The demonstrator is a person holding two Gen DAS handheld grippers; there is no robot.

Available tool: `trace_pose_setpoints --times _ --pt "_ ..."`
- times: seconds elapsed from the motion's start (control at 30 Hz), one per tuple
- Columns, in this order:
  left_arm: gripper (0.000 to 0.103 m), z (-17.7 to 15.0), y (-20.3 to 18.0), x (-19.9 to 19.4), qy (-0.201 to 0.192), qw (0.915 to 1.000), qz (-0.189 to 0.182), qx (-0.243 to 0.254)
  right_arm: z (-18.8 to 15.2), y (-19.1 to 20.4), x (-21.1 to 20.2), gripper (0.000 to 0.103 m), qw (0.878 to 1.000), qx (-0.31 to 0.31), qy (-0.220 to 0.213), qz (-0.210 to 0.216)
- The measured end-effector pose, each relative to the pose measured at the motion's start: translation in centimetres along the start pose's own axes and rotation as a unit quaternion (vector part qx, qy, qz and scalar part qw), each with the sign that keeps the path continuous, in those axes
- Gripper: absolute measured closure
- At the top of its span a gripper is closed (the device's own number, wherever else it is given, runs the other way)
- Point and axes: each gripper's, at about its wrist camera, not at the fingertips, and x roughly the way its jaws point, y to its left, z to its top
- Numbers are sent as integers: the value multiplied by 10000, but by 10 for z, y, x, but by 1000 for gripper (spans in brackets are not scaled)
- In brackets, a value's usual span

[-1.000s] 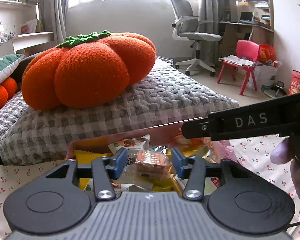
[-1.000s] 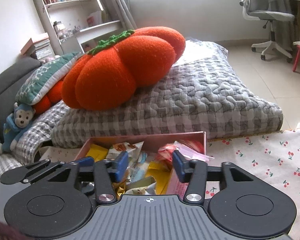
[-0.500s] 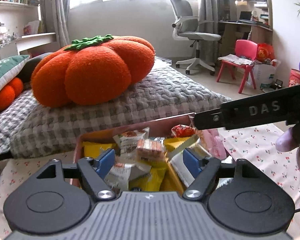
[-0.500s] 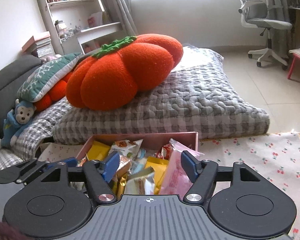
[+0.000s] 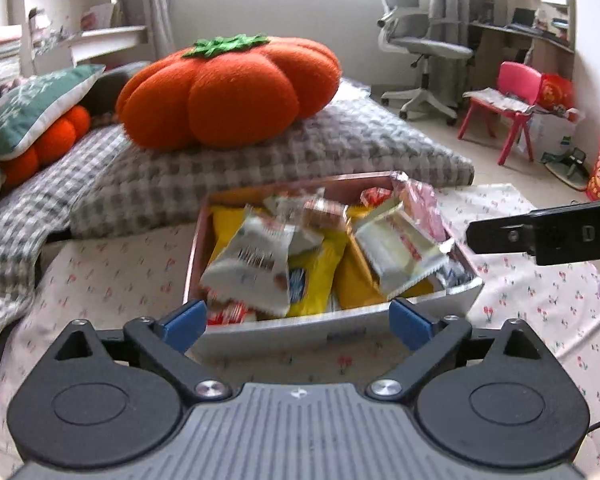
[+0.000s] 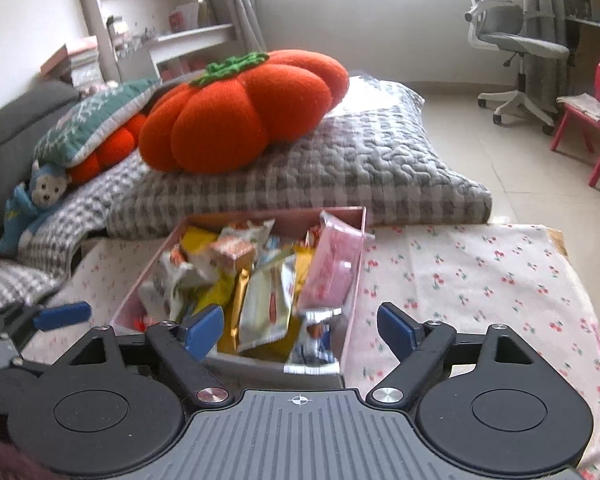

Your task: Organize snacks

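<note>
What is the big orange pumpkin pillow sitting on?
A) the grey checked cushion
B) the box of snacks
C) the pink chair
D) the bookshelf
A: the pumpkin pillow rests on top of the grey checked cushion, behind the box of snacks that stands on the cherry-print cloth.

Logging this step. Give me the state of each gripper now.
Left gripper: open, jaws just opened, holding nothing.
Right gripper: open, jaws just opened, holding nothing.
</note>
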Motion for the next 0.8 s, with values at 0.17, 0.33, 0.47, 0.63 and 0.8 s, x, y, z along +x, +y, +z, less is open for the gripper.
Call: trace_pose_setpoints --times 0.17,0.33,0.47,0.63,0.8 --pt "1 -10 1 -11 256 9995 64 -194 -11 12 -19 10 9999 -80 59 -116" --pt "1 -20 2 -21 533 9978 227 -311 -24 22 -28 9 9993 -125 202 -305" --pt "1 -26 2 -30 670 9959 523 -314 -36 30 -36 9 9982 -152 307 -497" --pt "0 -35 3 -38 775 9940 642 -433 -48 38 -44 7 9970 -193 407 -622" --pt "0 -41 9 -44 874 9910 723 -715 -56 40 -49 7 9954 -129 484 -812"
